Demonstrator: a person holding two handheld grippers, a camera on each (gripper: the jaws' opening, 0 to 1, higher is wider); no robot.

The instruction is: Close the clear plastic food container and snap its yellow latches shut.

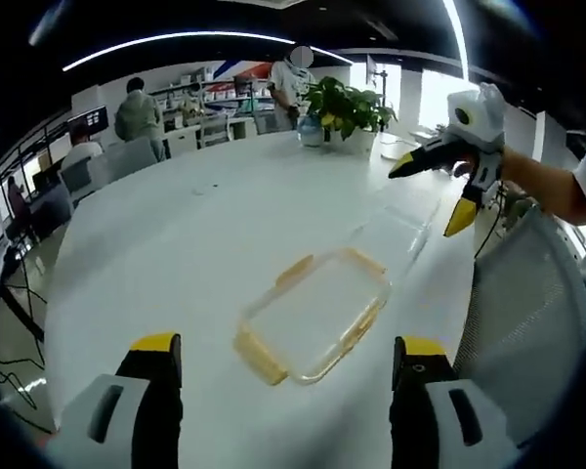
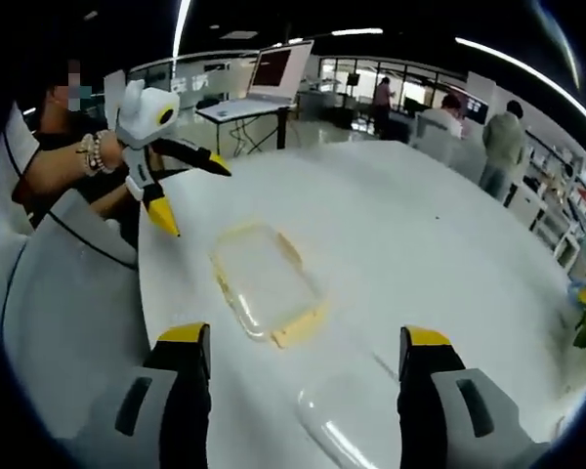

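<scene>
A clear rectangular container part (image 1: pixel 317 313) with yellow latches spread flat at its edges lies on the white table (image 1: pixel 176 244), just ahead of my left gripper (image 1: pixel 290 344), which is open and empty. A second, plain clear part (image 1: pixel 396 230) lies beyond it, apart from it. My right gripper (image 1: pixel 430 198) hovers open above the table's right side. In the right gripper view the latched part (image 2: pixel 264 278) lies ahead of my open right gripper (image 2: pixel 305 334), and the plain clear part (image 2: pixel 356 420) lies between its jaws. The left gripper (image 2: pixel 197 201) hangs open at upper left.
A potted plant (image 1: pixel 347 112) stands at the table's far end. A grey mesh chair (image 1: pixel 527 313) stands against the table's edge, where the person holding the grippers sits. A laptop (image 2: pixel 273 78) sits on a separate desk. Several people are in the background.
</scene>
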